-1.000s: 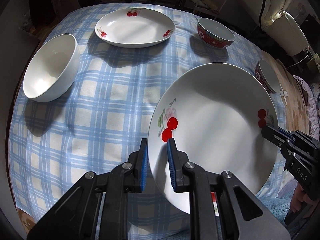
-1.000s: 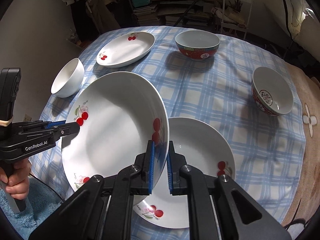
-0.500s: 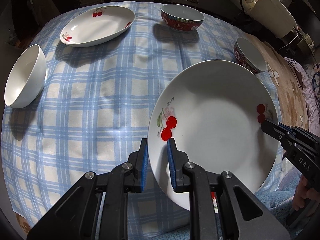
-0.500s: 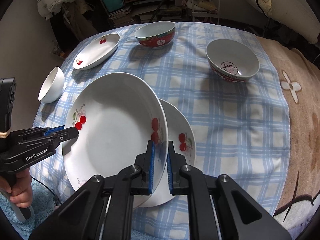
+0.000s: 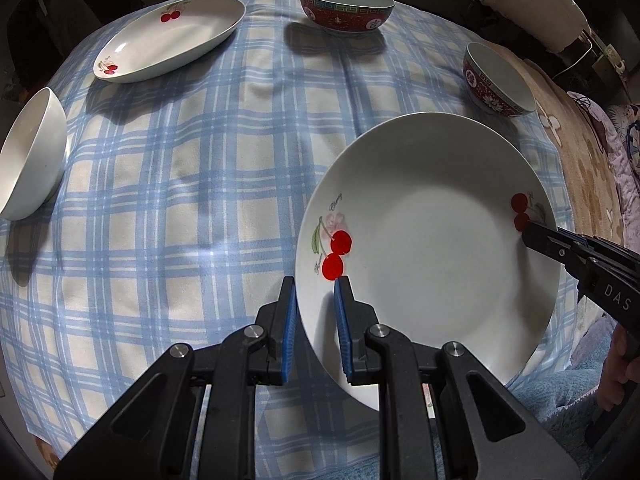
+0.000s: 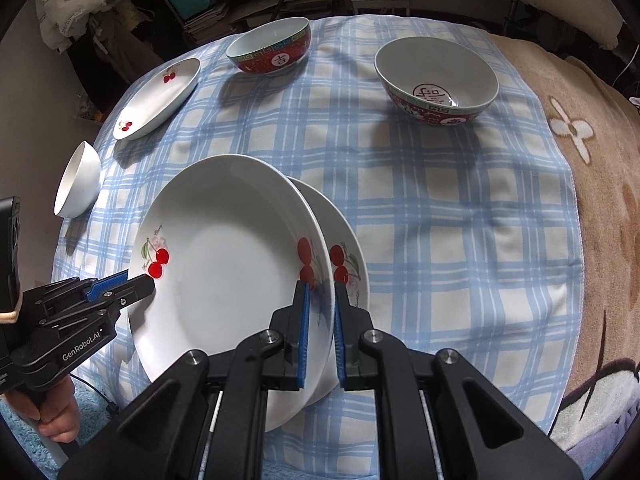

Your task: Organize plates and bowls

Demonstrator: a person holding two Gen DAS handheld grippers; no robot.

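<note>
Cherry plate (image 6: 224, 276) rim between both jaws

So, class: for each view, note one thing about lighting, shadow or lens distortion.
Left wrist view: the fisheye bows the checked tablecloth into a dome with dark corners, and the red bowl casts a shadow toward the camera. Right wrist view: the same curvature, shadows again falling toward the camera from the patterned bowl, and the background shelves lie dim.
</note>
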